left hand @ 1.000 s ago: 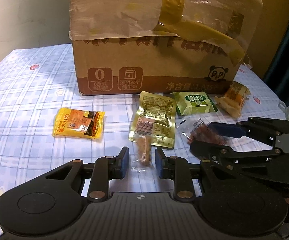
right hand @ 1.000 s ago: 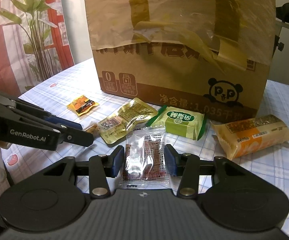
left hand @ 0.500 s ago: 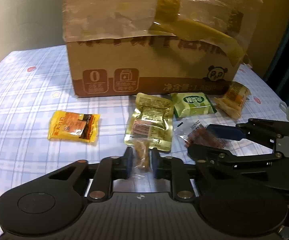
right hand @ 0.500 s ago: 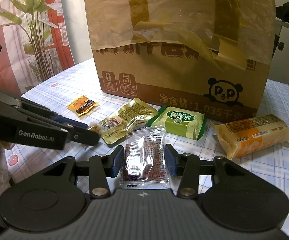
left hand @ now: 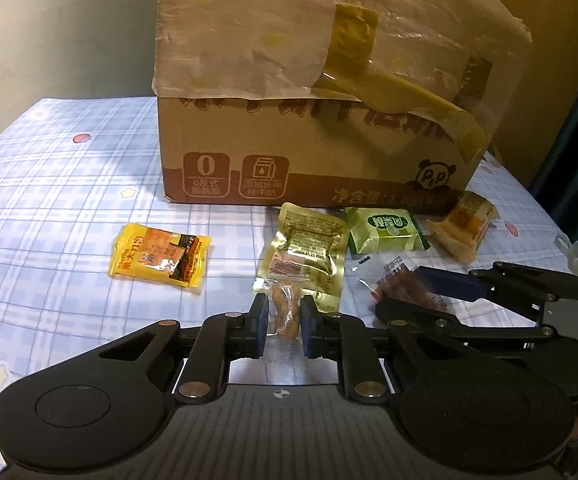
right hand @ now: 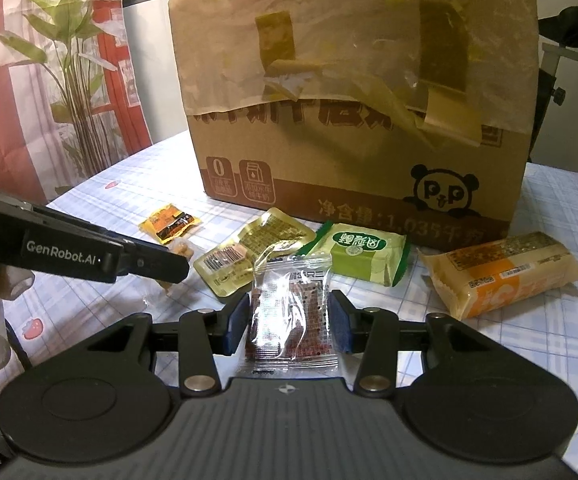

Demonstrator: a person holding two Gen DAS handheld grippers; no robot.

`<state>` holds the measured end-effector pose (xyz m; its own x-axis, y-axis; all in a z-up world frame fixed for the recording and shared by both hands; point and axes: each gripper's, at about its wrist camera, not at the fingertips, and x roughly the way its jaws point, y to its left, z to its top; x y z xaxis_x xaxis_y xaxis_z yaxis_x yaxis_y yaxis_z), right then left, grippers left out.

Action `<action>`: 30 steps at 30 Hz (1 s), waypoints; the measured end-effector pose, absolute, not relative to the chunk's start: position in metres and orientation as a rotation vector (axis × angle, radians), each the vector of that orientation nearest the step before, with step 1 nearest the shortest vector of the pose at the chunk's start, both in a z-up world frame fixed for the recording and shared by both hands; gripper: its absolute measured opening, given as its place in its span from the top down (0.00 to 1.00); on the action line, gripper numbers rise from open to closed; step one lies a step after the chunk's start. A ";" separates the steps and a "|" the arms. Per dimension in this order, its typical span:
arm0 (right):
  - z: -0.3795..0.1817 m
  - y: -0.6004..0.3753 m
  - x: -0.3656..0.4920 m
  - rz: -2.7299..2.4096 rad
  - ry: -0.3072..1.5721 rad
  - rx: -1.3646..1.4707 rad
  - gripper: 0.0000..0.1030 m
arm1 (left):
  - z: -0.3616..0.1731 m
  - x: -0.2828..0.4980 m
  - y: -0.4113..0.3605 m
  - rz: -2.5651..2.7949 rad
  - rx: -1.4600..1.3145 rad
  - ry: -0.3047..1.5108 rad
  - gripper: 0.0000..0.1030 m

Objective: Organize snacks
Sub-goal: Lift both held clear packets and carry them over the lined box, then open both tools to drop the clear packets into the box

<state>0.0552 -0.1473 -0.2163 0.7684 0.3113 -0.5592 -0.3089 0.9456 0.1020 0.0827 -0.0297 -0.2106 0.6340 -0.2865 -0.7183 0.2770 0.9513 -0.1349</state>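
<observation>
My left gripper (left hand: 284,320) is shut on a small clear-wrapped brown snack (left hand: 285,310), low over the checked tablecloth (left hand: 49,200). In the right wrist view, the left gripper (right hand: 177,266) reaches in from the left with that snack (right hand: 181,248) at its tip. My right gripper (right hand: 289,322) is shut on a clear packet with red-brown contents (right hand: 289,316), its pads against both sides. On the cloth lie a yellow packet (left hand: 159,258), a gold pouch (left hand: 309,252), a green packet (left hand: 385,230) and an orange cake packet (left hand: 463,228). The right gripper (left hand: 405,292) sits just right of the left one.
A large taped cardboard box (left hand: 309,152) stands behind the snacks, its top out of view. A potted plant (right hand: 77,80) and red curtain are beyond the table's far left. The table's right edge (left hand: 569,248) is near the right gripper.
The left jaws have closed in on the small wrapped snack, which lay loose between them before. The right gripper and its clear packet have stayed put.
</observation>
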 end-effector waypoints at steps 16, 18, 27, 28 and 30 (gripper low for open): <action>-0.202 -0.152 0.050 0.319 0.575 0.035 0.56 | -0.192 0.076 -0.027 -0.336 -0.010 0.758 0.82; -0.186 -0.154 0.046 0.321 0.527 0.032 0.56 | -0.181 0.077 -0.022 -0.342 -0.026 0.736 0.82; -0.080 -0.157 0.048 0.404 0.261 0.011 0.56 | -0.082 0.086 -0.004 -0.418 -0.067 0.487 0.82; -0.068 -0.158 0.052 0.403 0.235 0.018 0.56 | -0.071 0.089 -0.005 -0.426 -0.067 0.462 0.82; -0.047 -0.160 0.064 0.398 0.187 0.016 0.56 | -0.049 0.099 -0.008 -0.431 -0.060 0.422 0.82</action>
